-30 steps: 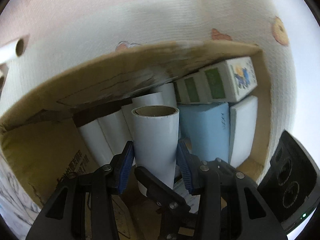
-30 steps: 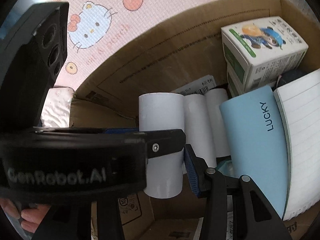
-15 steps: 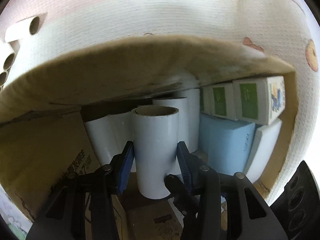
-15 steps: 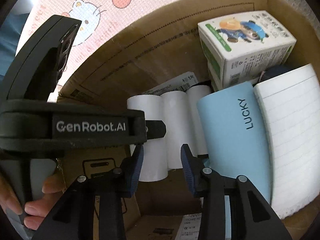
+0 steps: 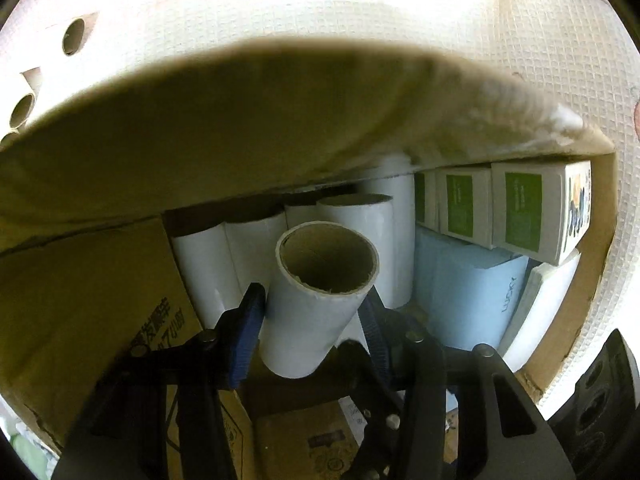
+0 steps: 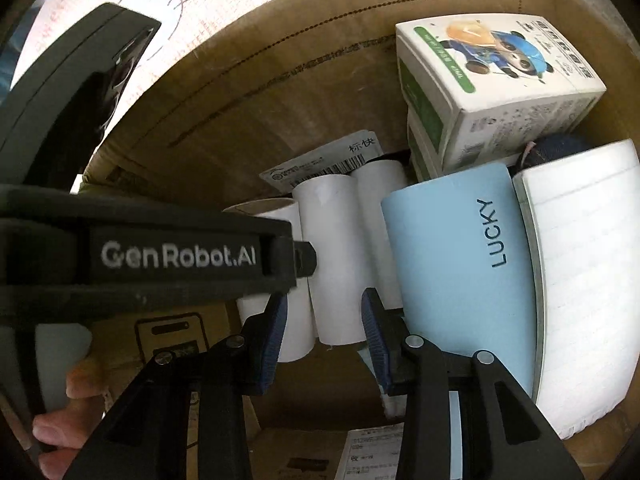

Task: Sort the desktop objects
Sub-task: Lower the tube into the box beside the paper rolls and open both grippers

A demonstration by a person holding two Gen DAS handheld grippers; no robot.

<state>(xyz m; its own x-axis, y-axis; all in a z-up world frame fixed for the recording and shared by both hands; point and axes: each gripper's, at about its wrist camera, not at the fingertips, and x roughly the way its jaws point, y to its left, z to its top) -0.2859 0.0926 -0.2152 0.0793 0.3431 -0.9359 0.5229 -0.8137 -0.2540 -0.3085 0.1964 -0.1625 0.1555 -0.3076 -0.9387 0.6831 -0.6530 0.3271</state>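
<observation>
My left gripper (image 5: 312, 312) is shut on a white paper roll (image 5: 316, 300) with a cardboard core, held tilted inside a cardboard box (image 5: 120, 184), in front of several white rolls (image 5: 240, 256) standing against the box's back. In the right wrist view the left gripper's black body (image 6: 160, 256) crosses the left half and hides most of the held roll. My right gripper (image 6: 324, 316) is open and empty, hovering in front of the standing rolls (image 6: 336, 256) beside a light blue LUCKY notebook (image 6: 460, 264).
Small green-and-white cartons (image 6: 492, 80) are stacked in the box's right corner, above the blue notebook (image 5: 472, 292) and a white lined notebook (image 6: 584, 272). A shipping label (image 6: 320, 164) lies behind the rolls. More rolls (image 5: 24, 100) lie outside the box, on a patterned mat (image 6: 160, 12).
My left gripper has sunk deeper into the box with the roll, which now tilts so its open end faces the camera. The right gripper has moved closer to the standing rolls.
</observation>
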